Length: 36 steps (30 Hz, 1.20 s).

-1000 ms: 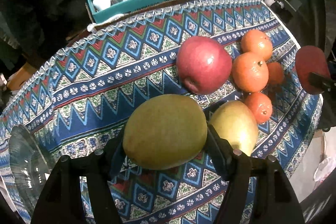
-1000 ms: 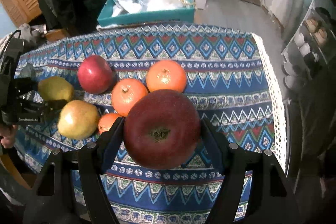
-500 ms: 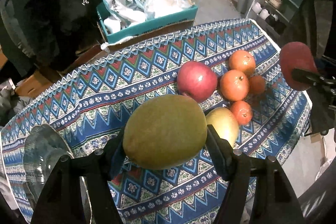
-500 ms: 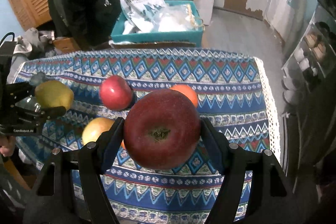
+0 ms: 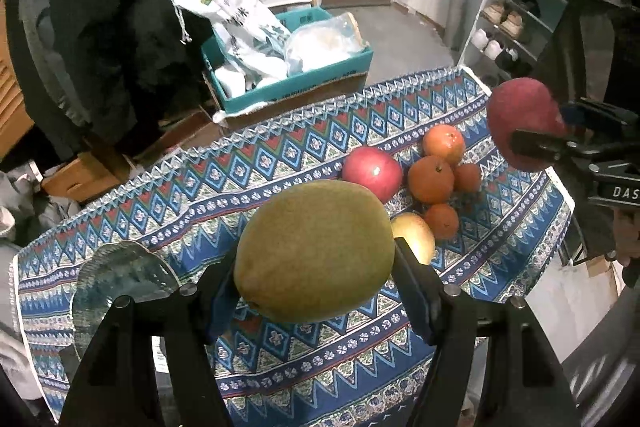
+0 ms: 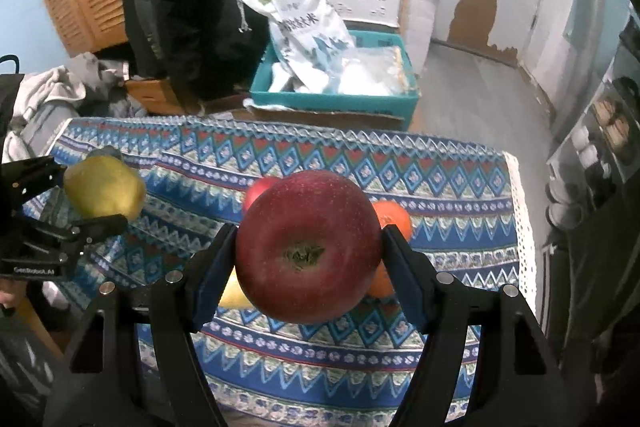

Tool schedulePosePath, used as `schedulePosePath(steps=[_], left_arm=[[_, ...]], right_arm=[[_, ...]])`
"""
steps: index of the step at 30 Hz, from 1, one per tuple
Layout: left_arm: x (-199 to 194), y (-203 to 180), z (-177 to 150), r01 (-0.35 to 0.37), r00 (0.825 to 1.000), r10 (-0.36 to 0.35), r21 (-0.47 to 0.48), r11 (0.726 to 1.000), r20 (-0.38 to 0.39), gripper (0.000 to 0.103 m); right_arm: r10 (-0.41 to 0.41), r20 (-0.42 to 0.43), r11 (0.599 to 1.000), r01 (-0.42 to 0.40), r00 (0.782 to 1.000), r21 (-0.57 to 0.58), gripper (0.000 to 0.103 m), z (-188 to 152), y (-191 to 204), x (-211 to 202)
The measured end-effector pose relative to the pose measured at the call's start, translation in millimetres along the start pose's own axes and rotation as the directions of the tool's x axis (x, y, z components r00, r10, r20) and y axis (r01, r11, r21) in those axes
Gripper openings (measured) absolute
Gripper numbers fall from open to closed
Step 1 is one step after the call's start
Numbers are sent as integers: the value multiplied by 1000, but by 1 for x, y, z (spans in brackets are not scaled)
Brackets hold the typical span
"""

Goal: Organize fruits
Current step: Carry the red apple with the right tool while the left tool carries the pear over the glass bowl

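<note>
My left gripper is shut on a green-yellow pear and holds it high above the patterned table. My right gripper is shut on a dark red apple, also held well above the table; that apple shows at the right of the left wrist view. On the cloth lie a second red apple, several oranges and a yellow pear, partly hidden behind the held pear. A glass plate sits at the table's left end.
The table has a blue patterned cloth with edges near on all sides. Behind it a teal crate holds bags. A shoe rack stands at the right, and a person in dark clothes at the back left.
Both grippers have risen and pulled back from the table with their fruit still held. The table and the fruit pile look smaller and farther away now.
</note>
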<state>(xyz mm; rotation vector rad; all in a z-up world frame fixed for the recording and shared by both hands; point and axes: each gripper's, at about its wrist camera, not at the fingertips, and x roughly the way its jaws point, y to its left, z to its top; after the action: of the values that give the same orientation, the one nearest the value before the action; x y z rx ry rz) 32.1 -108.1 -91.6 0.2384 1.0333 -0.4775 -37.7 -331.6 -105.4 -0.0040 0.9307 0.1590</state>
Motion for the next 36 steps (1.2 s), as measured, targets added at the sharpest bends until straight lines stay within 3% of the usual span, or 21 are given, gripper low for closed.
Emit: schedulePosePath(steps=[10,26,36], left_arm=[[-33,23,-5,-26,997,26,-12,1000,66,71],[-61,79,-27,-32,994,43,-109,994,102,71],[-68,126,-54,-54,992,74,-189,981,98,71]], right_arm=[[50,36,997,-48,998,-58,72,22,43,-10],[127,45,982,-119,991,-144,72,53,117,-6],[199,9,961,-193,980,-196,72,69,173,16]])
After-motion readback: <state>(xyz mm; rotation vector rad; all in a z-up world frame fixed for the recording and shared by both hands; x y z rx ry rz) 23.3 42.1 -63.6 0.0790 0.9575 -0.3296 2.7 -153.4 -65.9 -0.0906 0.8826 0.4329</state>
